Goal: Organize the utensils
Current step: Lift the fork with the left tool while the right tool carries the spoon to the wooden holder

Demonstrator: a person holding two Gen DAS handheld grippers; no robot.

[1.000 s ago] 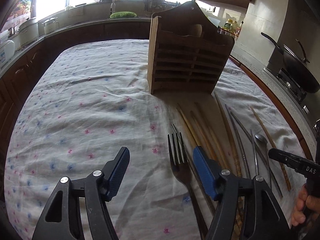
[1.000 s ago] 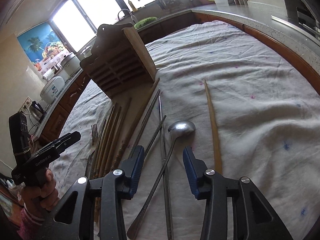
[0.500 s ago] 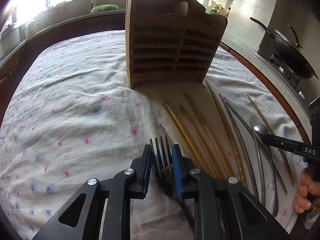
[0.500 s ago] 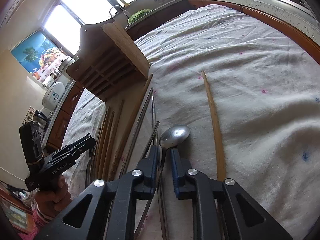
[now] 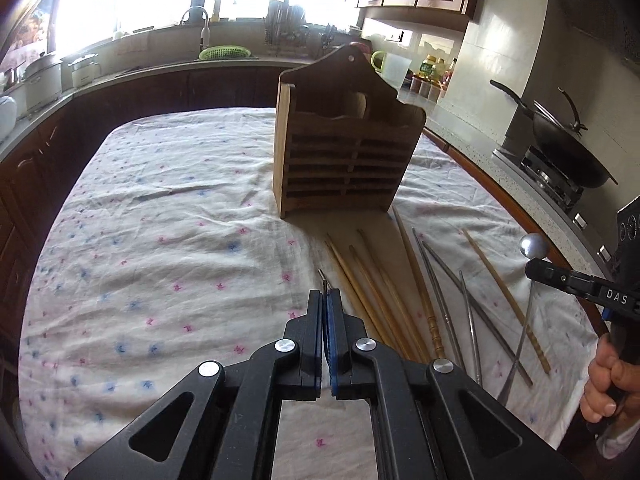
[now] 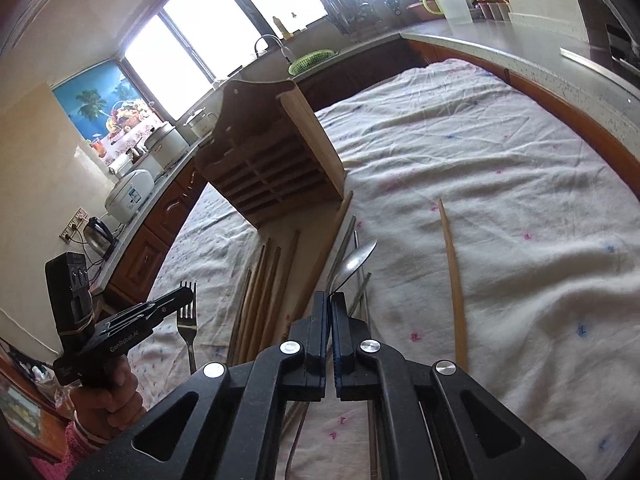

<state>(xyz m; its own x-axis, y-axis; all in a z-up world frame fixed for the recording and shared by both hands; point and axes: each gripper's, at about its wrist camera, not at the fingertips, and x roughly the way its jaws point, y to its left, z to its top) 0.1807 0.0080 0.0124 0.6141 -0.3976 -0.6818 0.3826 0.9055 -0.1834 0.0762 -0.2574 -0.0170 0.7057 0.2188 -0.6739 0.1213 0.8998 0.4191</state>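
Left tongs (image 5: 325, 300) clamp fork (image 6: 187, 312) | right tongs (image 6: 330, 300) clamp spoon (image 6: 357, 258), seemingly lifted

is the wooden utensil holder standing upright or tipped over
Upright: the wooden utensil holder stands on its base on the tablecloth, slatted front facing the chopsticks.

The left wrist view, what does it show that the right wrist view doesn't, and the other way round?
Only the left wrist view shows the wok on the stove and the right gripper clamping the spoon. Only the right wrist view shows the kettle, the rice cooker and the fork in the left gripper. Both show the wooden holder and the chopsticks on the cloth.
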